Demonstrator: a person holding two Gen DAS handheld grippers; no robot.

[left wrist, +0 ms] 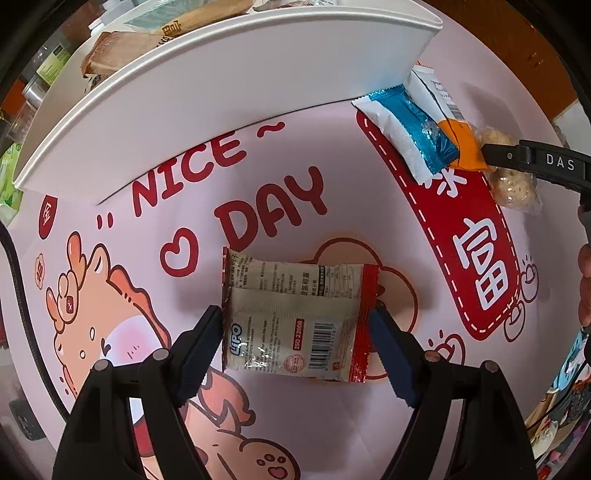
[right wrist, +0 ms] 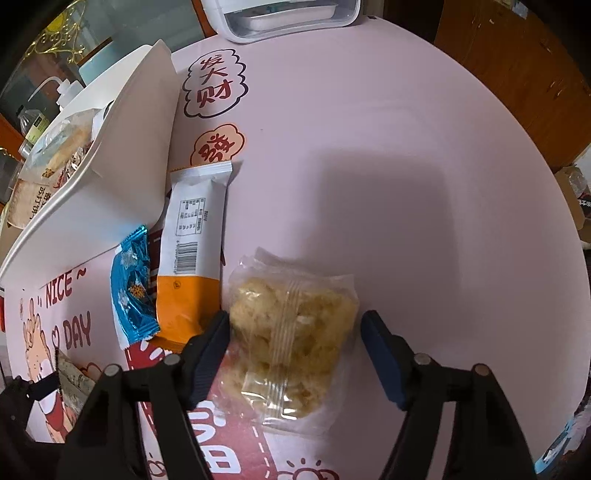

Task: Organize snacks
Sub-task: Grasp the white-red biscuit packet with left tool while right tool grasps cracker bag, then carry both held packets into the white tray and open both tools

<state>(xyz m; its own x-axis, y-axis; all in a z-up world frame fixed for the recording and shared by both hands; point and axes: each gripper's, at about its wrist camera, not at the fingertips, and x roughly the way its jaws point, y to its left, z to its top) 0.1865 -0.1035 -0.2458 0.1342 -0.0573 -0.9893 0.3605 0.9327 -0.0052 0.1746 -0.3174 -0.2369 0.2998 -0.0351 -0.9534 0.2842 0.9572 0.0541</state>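
A beige and red Lipo snack packet (left wrist: 295, 317) lies flat on the pink printed table mat (left wrist: 332, 424). My left gripper (left wrist: 295, 328) is open, one finger at each side edge of the packet, the left one touching it. A clear packet of yellow puffed snack (right wrist: 291, 347) lies on the mat in the right wrist view. My right gripper (right wrist: 295, 339) is open around it, left finger at its edge. The same packet (left wrist: 513, 184) and the right gripper finger (left wrist: 535, 162) show in the left wrist view.
A white bin (left wrist: 221, 92) with several snacks in it stands at the back; it also shows in the right wrist view (right wrist: 122, 184). A blue packet (right wrist: 133, 288) and a white-orange packet (right wrist: 192, 251) lie beside it. A white appliance (right wrist: 284, 14) stands far back.
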